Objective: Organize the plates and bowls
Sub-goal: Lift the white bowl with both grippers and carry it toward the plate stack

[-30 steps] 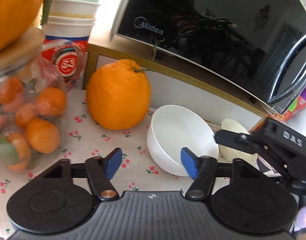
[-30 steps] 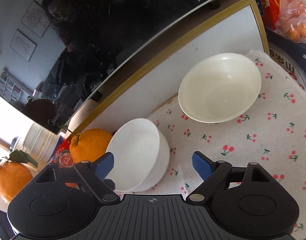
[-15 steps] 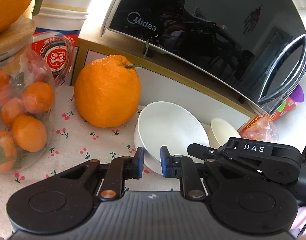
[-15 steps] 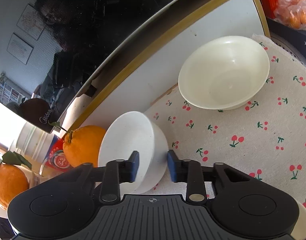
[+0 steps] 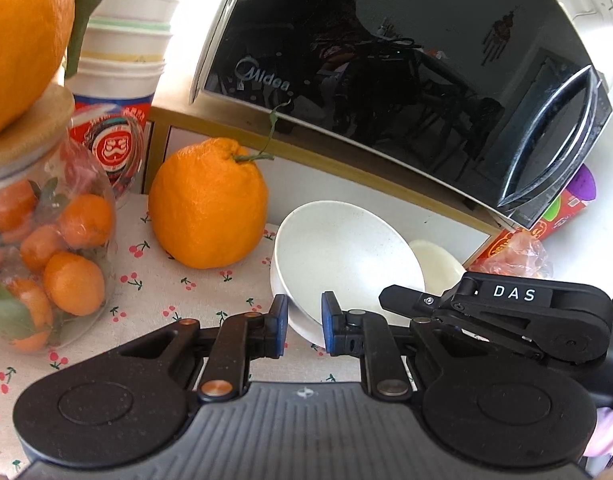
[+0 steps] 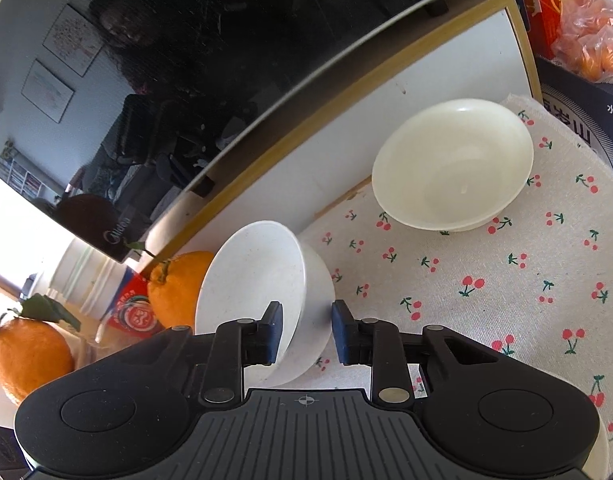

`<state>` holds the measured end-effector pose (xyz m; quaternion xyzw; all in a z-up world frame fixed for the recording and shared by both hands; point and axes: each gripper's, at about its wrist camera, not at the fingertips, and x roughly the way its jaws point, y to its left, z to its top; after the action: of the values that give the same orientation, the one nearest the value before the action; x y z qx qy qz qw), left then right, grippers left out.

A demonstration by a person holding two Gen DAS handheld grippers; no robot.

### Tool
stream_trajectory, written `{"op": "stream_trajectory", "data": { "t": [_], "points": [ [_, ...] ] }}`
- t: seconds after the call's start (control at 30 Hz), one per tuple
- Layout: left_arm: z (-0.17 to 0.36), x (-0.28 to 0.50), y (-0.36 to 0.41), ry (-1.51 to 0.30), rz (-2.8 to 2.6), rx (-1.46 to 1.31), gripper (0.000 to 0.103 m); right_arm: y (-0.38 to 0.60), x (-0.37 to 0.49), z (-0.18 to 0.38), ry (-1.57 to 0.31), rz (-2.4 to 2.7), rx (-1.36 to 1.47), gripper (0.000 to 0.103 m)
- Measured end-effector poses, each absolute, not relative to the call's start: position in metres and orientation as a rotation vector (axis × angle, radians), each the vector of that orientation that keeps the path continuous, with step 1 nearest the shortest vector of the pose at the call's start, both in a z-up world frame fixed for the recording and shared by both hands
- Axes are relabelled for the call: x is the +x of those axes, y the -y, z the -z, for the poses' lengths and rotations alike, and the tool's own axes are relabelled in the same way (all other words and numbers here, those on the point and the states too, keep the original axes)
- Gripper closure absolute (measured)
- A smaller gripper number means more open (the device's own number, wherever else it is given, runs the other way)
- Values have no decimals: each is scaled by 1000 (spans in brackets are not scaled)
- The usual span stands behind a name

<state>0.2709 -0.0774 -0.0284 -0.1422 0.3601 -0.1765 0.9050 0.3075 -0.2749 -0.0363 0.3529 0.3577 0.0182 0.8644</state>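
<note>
The white bowl [image 5: 346,264] sits tilted at lower centre of the left wrist view, its rim caught between the blue pads of the left hand-held gripper [image 5: 303,326], whose jaws are nearly closed on the near edge. In the right wrist view the same white bowl [image 6: 262,296] shows at lower centre-left, and the right hand-held gripper [image 6: 306,334] has one pad inside the rim and the other outside the wall, closed to a narrow gap around it. A cream bowl [image 6: 452,164] rests upright at upper right of that view, well apart from the white one, on a cherry-print cloth [image 6: 526,280] that covers the counter. Just left of the white bowl lies a large orange [image 5: 208,204] with stem, and further left a glass jar [image 5: 42,256] of small oranges under a wooden lid. Stacked paper cups [image 5: 122,76] stand at upper left. A black Midea microwave [image 5: 406,80] fills the upper frame on a white shelf with wooden trim [image 6: 346,120].
</note>
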Motion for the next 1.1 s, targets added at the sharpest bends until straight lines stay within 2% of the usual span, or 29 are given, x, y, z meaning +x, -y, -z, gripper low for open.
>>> {"op": "stream_trajectory", "data": {
  "t": [0.73, 1.1],
  "points": [
    [-35, 198, 75, -727, 391, -190, 87, 262, 229, -39, -713, -44, 688, 77],
    [-31, 167, 46, -836, 388, -145, 87, 234, 198, -36, -799, -68, 652, 77]
  ]
}}
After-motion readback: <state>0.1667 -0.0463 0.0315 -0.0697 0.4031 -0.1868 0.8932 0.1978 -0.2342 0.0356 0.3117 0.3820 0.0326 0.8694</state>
